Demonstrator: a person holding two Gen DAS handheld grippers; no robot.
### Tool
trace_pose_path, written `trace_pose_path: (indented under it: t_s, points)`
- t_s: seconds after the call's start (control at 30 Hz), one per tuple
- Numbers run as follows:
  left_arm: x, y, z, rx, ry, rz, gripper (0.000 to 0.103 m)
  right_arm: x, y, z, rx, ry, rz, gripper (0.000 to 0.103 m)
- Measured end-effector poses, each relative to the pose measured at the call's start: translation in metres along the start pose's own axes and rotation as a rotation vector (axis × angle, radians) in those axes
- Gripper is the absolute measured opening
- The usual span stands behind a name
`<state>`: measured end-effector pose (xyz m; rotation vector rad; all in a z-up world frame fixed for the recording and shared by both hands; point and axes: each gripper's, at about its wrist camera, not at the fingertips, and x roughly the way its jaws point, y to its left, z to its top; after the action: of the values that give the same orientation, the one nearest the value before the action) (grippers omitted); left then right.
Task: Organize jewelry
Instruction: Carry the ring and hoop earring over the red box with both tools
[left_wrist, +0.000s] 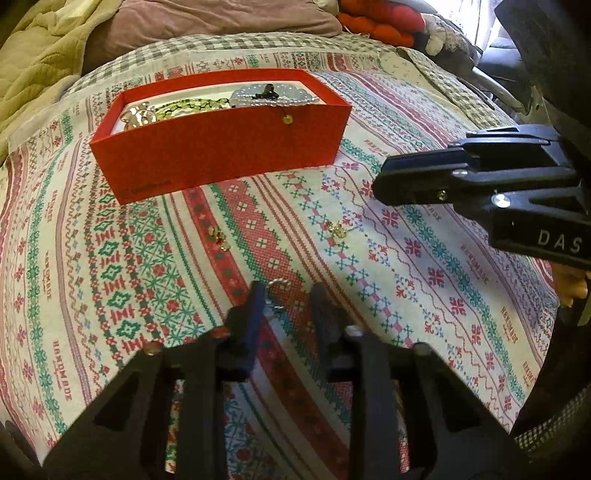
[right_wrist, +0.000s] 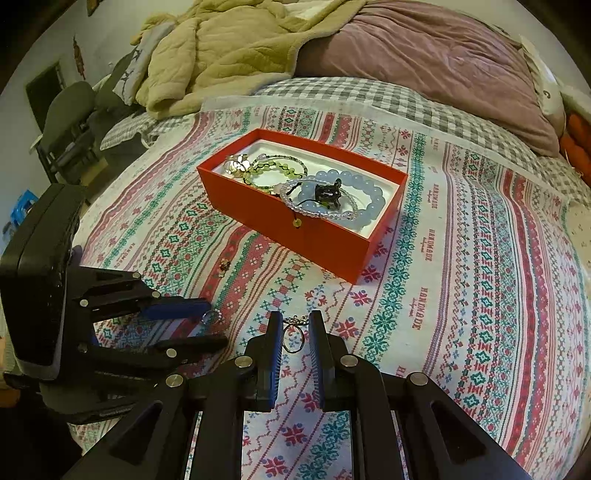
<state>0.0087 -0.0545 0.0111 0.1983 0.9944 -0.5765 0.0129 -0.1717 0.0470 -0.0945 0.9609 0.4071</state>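
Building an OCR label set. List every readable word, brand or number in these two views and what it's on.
"HANDMADE": woven repeatedly along the stripes of the patterned bedspread; it appears mirrored in places in the left wrist view.
"DAS": white letters on the black body of the right gripper, cut off at the frame edge.
Small print on the front lower corner of the red box: too small to read.
Print low on the left gripper body: too blurred to read.

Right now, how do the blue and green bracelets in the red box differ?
The blue bracelet has big pale beads; the green bracelet has much smaller ones. In the right wrist view, the blue bracelet lies at the right end of the red box, the green bracelet nearer the left. Both are bead loops lying inside it.
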Motion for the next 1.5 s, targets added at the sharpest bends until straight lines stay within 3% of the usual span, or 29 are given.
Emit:
trace_pose_path:
  t_s: [0.4, 1.0, 1.23, 1.5]
  points:
    - [-0.008, 0.003, 0.003, -0.013, -0.006, -0.001, 0.015, -0.003, -0.001, 0.003, 0.004, -0.012, 0.001, 0.014]
    - [-0.055, 0.036, 0.054, -0.091, -0.151, 0.092, 0.015, -0.028, 0.004, 0.051, 0.049, -0.129, -0.007, 0.014]
    - [-0.047, 0.056, 0.079, -0.163, -0.183, 0.112, 0.015, -0.023, -0.011, 0.075, 0.125, -0.153, -0.009, 0.014]
    - [-0.018, 0.064, 0.093, -0.188, -0.159, 0.157, 0.015, 0.000, -0.040, 0.088, 0.248, -0.143, -0.008, 0.014]
